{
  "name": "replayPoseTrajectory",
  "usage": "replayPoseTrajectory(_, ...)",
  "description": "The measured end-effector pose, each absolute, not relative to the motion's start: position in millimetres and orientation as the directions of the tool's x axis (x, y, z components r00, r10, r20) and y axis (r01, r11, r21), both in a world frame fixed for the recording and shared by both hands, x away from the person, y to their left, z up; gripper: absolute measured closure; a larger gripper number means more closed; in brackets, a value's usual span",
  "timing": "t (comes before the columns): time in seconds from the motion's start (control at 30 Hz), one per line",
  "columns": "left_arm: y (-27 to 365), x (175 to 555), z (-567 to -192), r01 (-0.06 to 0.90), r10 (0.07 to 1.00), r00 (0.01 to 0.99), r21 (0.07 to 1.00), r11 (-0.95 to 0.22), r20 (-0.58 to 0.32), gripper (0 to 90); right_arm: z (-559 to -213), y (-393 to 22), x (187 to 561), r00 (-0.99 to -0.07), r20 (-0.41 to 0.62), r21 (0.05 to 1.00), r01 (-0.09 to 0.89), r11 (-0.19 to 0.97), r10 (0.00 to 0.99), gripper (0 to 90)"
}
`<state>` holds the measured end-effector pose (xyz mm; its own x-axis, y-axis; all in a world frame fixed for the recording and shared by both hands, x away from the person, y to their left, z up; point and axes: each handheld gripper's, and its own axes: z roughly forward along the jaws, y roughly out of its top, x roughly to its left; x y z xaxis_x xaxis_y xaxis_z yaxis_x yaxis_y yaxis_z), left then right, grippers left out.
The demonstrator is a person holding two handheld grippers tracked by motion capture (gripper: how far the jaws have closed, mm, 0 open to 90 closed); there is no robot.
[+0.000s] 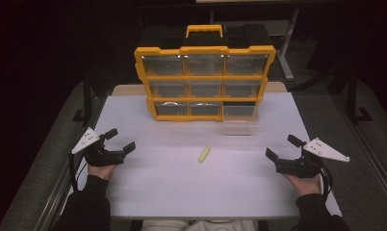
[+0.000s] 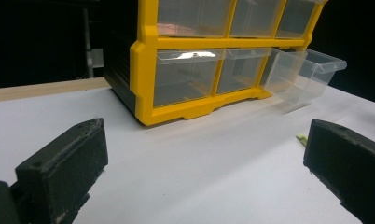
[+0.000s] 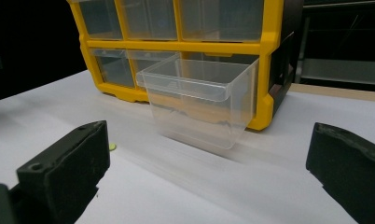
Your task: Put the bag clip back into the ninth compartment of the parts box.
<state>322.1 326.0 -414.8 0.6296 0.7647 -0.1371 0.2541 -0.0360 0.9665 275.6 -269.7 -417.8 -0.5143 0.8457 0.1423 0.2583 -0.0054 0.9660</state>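
Left claw sits at the 8 o'clock edge of the white surface, jaws spread wide, holding nothing. Right claw sits at 4 o'clock, jaws likewise wide and empty. A small yellow-green strip lies flat near the centre of the surface, between the two claws and apart from both. At 12 o'clock stands a yellow-framed drawer organizer with clear drawers in three rows and a yellow carry handle on top. Its bottom-right clear drawer is pulled out toward 6 o'clock, resting on the surface.
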Motion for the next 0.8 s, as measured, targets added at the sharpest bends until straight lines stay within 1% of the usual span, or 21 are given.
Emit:
replayPoseTrajectory(0.47,326.6,322.3,-415.8,0.255,0.768,0.626,0.966,-0.035,-0.137,0.0,-415.1,-269.0,274.2,-0.519,0.126,0.967,0.254,0.012,0.845,0.0)
replayPoseTrajectory(0.67,326.5,320.8,-414.8,0.245,0.767,0.629,0.969,-0.038,-0.129,0.0,-409.0,-264.4,272.9,-0.536,0.098,0.972,0.231,0.034,0.839,0.0)
replayPoseTrajectory(0.8,326.9,319.8,-414.2,0.240,0.767,0.629,0.970,-0.036,-0.127,0.0,-405.6,-260.4,272.8,-0.551,0.093,0.972,0.232,0.045,0.829,0.0)
